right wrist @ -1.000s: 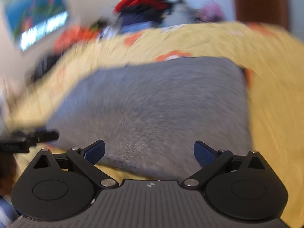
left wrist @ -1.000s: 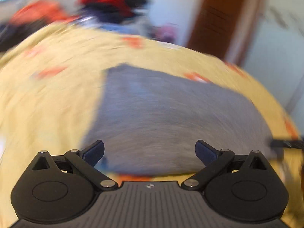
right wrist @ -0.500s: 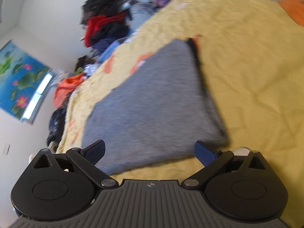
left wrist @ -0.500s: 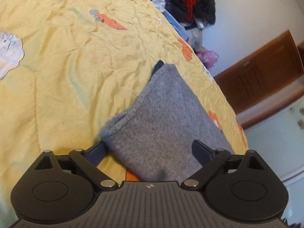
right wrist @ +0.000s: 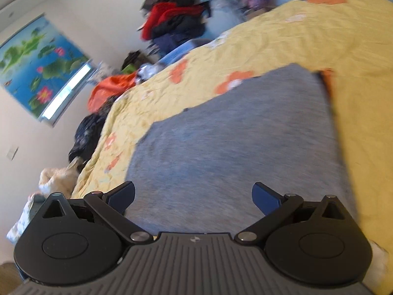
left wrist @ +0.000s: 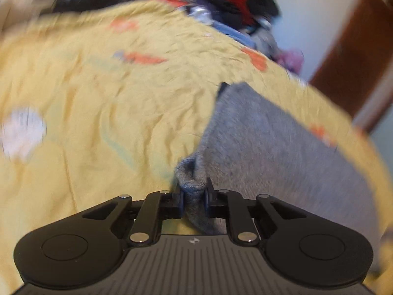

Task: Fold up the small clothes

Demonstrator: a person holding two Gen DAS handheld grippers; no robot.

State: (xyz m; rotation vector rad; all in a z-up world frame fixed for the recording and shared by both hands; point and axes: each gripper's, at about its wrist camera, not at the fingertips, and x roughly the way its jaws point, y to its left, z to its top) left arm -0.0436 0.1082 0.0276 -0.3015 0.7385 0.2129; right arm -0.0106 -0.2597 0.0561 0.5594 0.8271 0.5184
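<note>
A grey knitted garment (left wrist: 265, 147) lies folded flat on the yellow flowered bedspread (left wrist: 98, 113). My left gripper (left wrist: 193, 198) is shut on the garment's near left corner, which bunches up between the blue pads. In the right wrist view the same grey garment (right wrist: 235, 142) fills the middle, and my right gripper (right wrist: 194, 196) is open just above its near edge, with cloth showing between the spread fingers. Both views are blurred by motion.
A heap of red, black and blue clothes (right wrist: 176, 22) stands past the far side of the bed. Orange and dark clothes (right wrist: 108, 91) lie along the bed's left side. A brown wooden door (left wrist: 353, 56) is at the right, a lotus picture (right wrist: 36, 66) on the wall.
My left gripper has closed on the grey garment's near corner; half a second ago it was open around it. My right gripper stayed open and shifted over the garment's near edge.
</note>
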